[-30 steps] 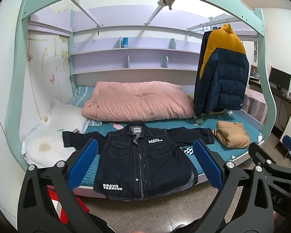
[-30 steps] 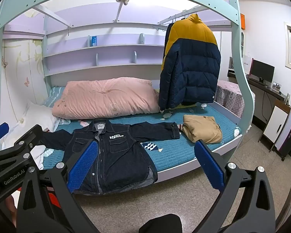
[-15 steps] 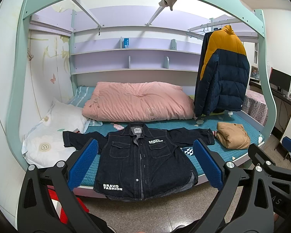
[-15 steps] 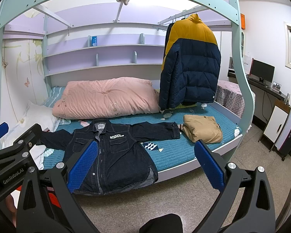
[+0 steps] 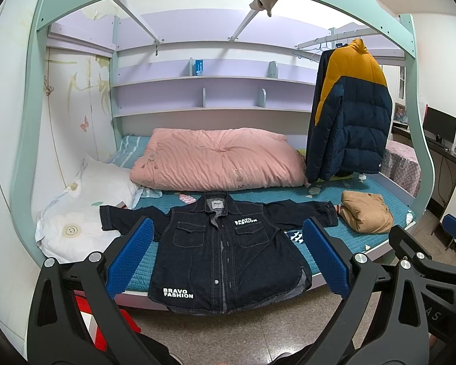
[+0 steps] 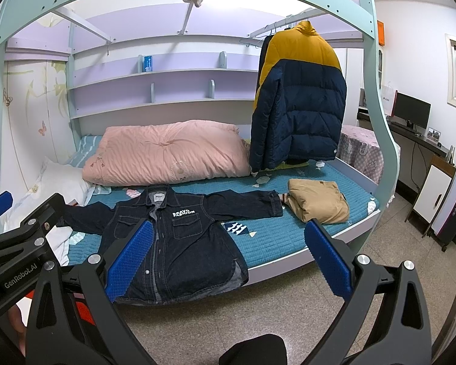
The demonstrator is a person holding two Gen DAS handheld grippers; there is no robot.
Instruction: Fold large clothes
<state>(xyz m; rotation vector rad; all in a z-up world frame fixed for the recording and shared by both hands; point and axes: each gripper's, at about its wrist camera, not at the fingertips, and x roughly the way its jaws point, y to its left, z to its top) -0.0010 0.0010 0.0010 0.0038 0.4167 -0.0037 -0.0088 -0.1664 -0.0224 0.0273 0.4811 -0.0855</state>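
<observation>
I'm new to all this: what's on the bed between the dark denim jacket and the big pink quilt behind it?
Only a bare strip of teal bedspread separates the denim jacket from the pink quilt; both wrist views show it.

On the bed [image 5: 389, 200] lie one denim jacket [image 5: 228, 255], one folded tan garment [image 5: 366, 214], one pink quilt [image 5: 219, 159] and one pillow [image 5: 103, 179]; above it hangs one puffer coat [image 5: 352, 115].

A dark denim jacket [image 5: 225, 252] printed "BRAVO FASHION" lay front-up and buttoned on the bed [image 5: 319, 194], sleeves spread wide, collar toward the wall, hem drooping over the mattress edge.
</observation>
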